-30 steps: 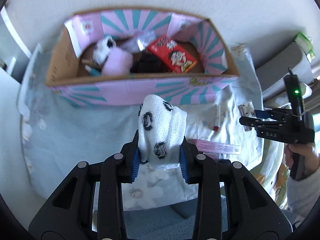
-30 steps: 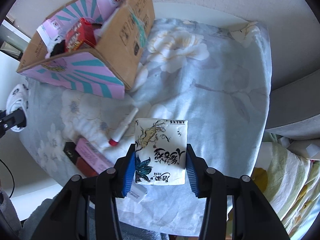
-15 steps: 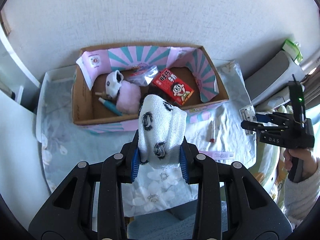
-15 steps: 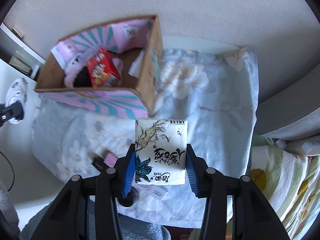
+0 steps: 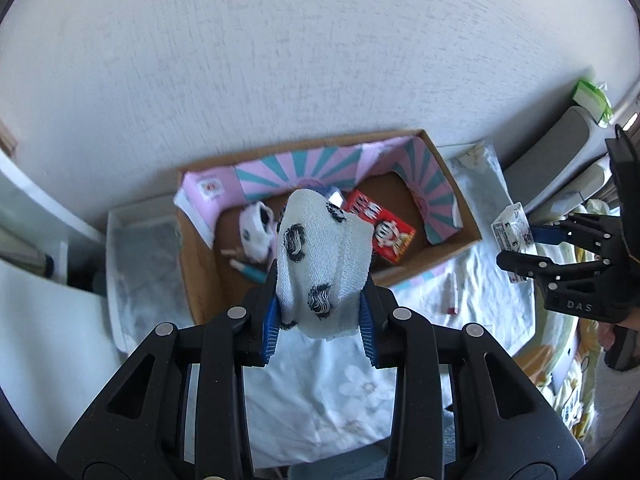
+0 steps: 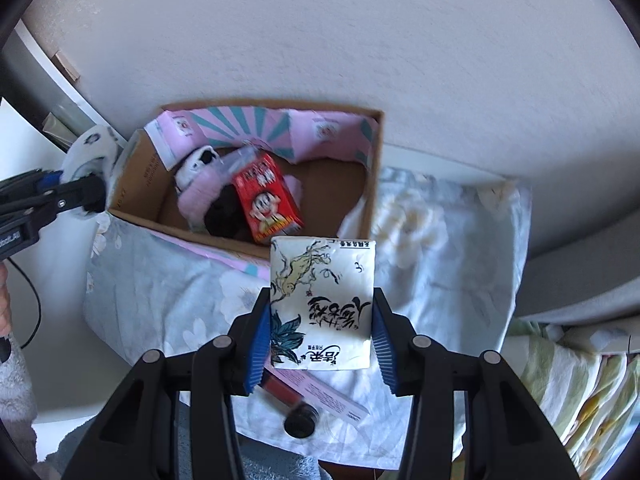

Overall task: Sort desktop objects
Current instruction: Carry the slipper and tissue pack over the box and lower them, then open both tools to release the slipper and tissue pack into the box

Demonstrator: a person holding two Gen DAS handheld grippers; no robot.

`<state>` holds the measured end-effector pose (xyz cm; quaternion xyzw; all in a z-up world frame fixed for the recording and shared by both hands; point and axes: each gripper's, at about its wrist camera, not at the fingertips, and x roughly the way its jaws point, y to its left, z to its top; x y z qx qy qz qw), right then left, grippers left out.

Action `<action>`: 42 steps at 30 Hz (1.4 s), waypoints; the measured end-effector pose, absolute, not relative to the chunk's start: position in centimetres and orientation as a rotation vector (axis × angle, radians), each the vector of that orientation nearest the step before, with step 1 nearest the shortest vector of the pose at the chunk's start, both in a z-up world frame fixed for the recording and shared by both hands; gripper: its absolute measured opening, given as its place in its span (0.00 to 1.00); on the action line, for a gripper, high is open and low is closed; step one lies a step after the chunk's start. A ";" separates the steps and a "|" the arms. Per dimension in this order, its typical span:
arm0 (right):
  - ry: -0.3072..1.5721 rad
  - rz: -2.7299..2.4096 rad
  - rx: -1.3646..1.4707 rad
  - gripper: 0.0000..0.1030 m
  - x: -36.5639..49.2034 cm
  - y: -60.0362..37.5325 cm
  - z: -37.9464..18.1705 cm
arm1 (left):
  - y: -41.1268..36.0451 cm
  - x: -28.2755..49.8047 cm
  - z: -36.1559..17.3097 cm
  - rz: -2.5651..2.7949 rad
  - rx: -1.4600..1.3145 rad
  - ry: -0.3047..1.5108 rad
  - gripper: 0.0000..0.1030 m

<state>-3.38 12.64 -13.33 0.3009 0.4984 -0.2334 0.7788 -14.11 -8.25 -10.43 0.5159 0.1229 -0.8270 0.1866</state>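
left wrist view: left tongs (image 5: 320,320) pinching a spotted white sock (image 5: 320,264) above the cardboard box (image 5: 200,280) — right tongs (image 6: 322,334) clamped on a printed tissue pack (image 6: 324,304), over the desk (image 6: 160,292).

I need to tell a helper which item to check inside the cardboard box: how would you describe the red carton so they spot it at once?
Find the open cardboard box with pink-and-teal sunburst flaps, standing on the floral cloth against the white wall. Inside it, near the middle, lies the red carton. It is the only bright red thing there, printed with a cartoon face, beside a pink fluffy item and something black.
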 end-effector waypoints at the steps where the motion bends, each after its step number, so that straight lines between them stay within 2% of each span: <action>1: 1.076 -0.499 0.651 0.41 -2.7 12.5 -13.0 | -8.8 -14.4 -10.5 -2.328 1.455 0.343 0.29; 14: 1.088 -0.489 0.695 0.41 4.3 10.0 -12.8 | -13.3 -17.7 -13.6 -2.279 1.554 0.280 0.29; 22: 1.188 -0.474 0.677 0.41 7.6 9.3 -14.8 | -15.3 -18.8 -16.5 -2.240 1.647 0.277 0.29; 36: 1.229 -0.479 0.704 0.41 11.1 8.8 -16.9 | -16.5 -18.7 -18.5 -2.208 1.682 0.207 0.29; 38: 1.229 -0.488 0.712 0.41 11.1 8.8 -17.1 | -16.6 -18.7 -18.6 -2.207 1.674 0.220 0.34; 39: 1.227 -0.488 0.715 0.41 11.2 8.7 -17.2 | -16.6 -18.7 -18.6 -2.205 1.680 0.224 0.44; 40: 1.227 -0.487 0.720 0.42 11.2 8.7 -17.4 | -16.7 -18.8 -18.6 -2.199 1.685 0.229 0.65; 41: 1.233 -0.483 0.727 0.47 11.2 8.7 -17.5 | -16.7 -18.8 -18.6 -2.194 1.688 0.234 0.76; 42: 1.240 -0.478 0.737 0.68 11.6 8.8 -17.8 | -16.7 -18.7 -18.5 -2.196 1.687 0.250 0.89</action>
